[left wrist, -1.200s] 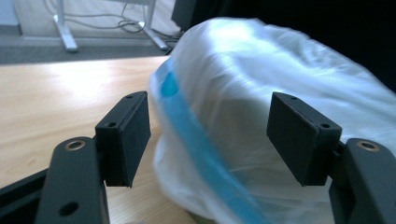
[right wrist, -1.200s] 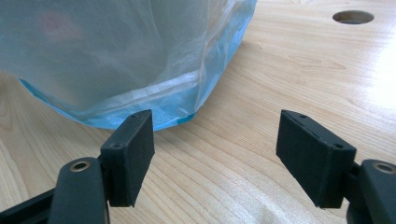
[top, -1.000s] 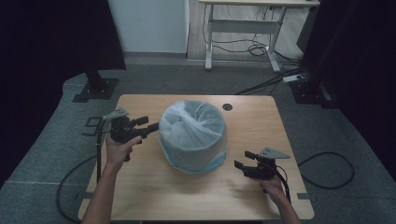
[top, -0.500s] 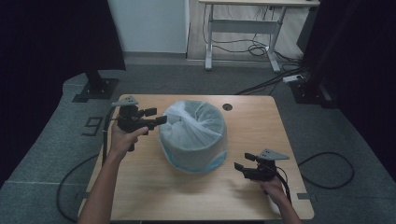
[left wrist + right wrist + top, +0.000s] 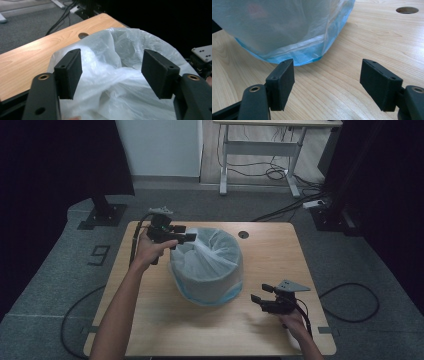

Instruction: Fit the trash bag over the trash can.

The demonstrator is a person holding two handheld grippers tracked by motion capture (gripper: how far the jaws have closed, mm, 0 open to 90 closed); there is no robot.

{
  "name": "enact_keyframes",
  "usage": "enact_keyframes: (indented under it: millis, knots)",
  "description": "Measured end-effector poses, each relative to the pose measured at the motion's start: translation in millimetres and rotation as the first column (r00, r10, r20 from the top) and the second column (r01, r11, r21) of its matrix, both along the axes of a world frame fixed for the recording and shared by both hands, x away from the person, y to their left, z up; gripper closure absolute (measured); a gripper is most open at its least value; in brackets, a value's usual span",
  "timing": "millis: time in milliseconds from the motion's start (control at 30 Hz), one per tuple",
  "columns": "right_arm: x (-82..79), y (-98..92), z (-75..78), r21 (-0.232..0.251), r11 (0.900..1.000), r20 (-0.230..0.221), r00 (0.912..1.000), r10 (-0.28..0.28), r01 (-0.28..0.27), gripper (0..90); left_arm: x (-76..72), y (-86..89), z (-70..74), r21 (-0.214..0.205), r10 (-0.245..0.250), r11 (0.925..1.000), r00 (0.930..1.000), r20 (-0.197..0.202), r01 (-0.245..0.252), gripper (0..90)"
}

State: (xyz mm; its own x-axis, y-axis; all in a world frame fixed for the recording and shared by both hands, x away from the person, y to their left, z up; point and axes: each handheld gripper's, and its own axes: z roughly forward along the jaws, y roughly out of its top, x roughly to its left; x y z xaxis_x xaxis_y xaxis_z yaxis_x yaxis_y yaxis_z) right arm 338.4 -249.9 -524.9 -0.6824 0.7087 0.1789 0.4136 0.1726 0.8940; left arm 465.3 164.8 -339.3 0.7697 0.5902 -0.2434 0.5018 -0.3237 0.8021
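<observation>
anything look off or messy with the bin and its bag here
Nothing is spilled or damaged. The bin stands upright on the table. Only its plastic liner looks untidy: crumpled and bunched inside the rim rather than spread smooth. The left gripper, jaws open, is at that rim.

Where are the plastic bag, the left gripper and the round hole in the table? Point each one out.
plastic bag [image 5: 210, 257], high view, on its crumpled white middle.
left gripper [image 5: 192, 233], high view, midway between its fingertips at the bag's rim.
round hole [image 5: 243, 234], high view, on the hole in the table.
</observation>
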Motion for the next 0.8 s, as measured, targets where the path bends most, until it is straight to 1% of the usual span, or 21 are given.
enact_keyframes:
  millis: [100, 167, 200, 300, 367, 433, 467, 533, 567, 600, 667, 733, 800]
  knots:
    - [-0.3, -1.3, 0.9, 0.003, 1.0, 0.003, 1.0, -0.005, 0.005, 27.1, 8.4, -5.4, -0.9, 0.033, -0.026, 0.9991, 0.9995, -0.019, 0.027, 33.3]
    - [-0.8, -2.4, 1.9, 0.008, 1.0, 0.004, 1.0, -0.006, 0.006, 27.0, 11.9, -7.8, -2.4, 0.03, -0.038, 0.9988, 0.9988, -0.031, 0.039, 33.6]
    - [-0.9, -2.7, 2.1, 0.009, 0.9999, 0.003, 1.0, -0.007, 0.007, 27.0, 14.4, -10.3, -4.3, 0.027, -0.043, 0.9987, 0.9981, -0.044, 0.044, 33.6]
    - [-0.7, -2.8, 1.7, 0.012, 0.9998, -0.002, 0.9999, -0.014, 0.014, 27.0, 17.8, -15.9, -6.8, 0.044, -0.056, 0.9973, 0.9965, -0.062, 0.059, 34.2]
    - [-0.2, -2.8, 1.7, 0.01, 0.9993, -0.004, 0.9993, -0.037, 0.037, 26.8, 19.6, -21.9, -8.0, 0.052, -0.066, 0.9962, 0.9956, -0.067, 0.069, 34.2]
    - [0.7, -4.4, 2.1, 0.031, 0.9982, -0.009, 0.9986, -0.052, 0.052, 26.8, 22.1, -29.5, -9.5, 0.08, -0.061, 0.9946, 0.9949, -0.08, 0.067, 35.1]
    - [0.9, -5.3, 2.5, 0.04, 0.9974, -0.014, 0.9982, -0.058, 0.059, 26.8, 23.0, -33.8, -10.0, 0.1, -0.063, 0.9924, 0.9944, -0.085, 0.071, 35.5]
    - [0.8, -7.2, 2.8, 0.047, 0.9967, -0.019, 0.9977, -0.065, 0.066, 27.0, 24.0, -42.3, -10.1, 0.155, -0.067, 0.9845, 0.9931, -0.097, 0.082, 36.3]
    - [0.6, -7.8, 2.5, 0.05, 0.9966, -0.019, 0.9977, -0.065, 0.066, 27.1, 24.0, -45.7, -10.3, 0.172, -0.07, 0.9814, 0.9928, -0.098, 0.086, 36.7]
    - [0.3, -8.2, 2.3, 0.051, 0.9966, -0.02, 0.9978, -0.064, 0.064, 27.3, 24.5, -48.6, -10.7, 0.184, -0.073, 0.9786, 0.9915, -0.108, 0.092, 37.4]
    - [-0.3, -8.0, 2.3, 0.049, 0.997, -0.02, 0.998, -0.059, 0.06, 27.3, 25.2, -53.3, -12.6, 0.218, -0.08, 0.9703, 0.9893, -0.123, 0.105, 37.4]
    - [-0.5, -7.0, 2.8, 0.048, 0.9974, -0.019, 0.9984, -0.053, 0.054, 27.3, 26.1, -56.5, -15.1, 0.24, -0.084, 0.9637, 0.9865, -0.141, 0.116, 37.4]
    - [-1.2, -5.6, 3.4, 0.046, 0.9978, -0.016, 0.9988, -0.047, 0.048, 27.3, 26.9, -58.5, -17.4, 0.26, -0.081, 0.9583, 0.9852, -0.151, 0.119, 37.5]
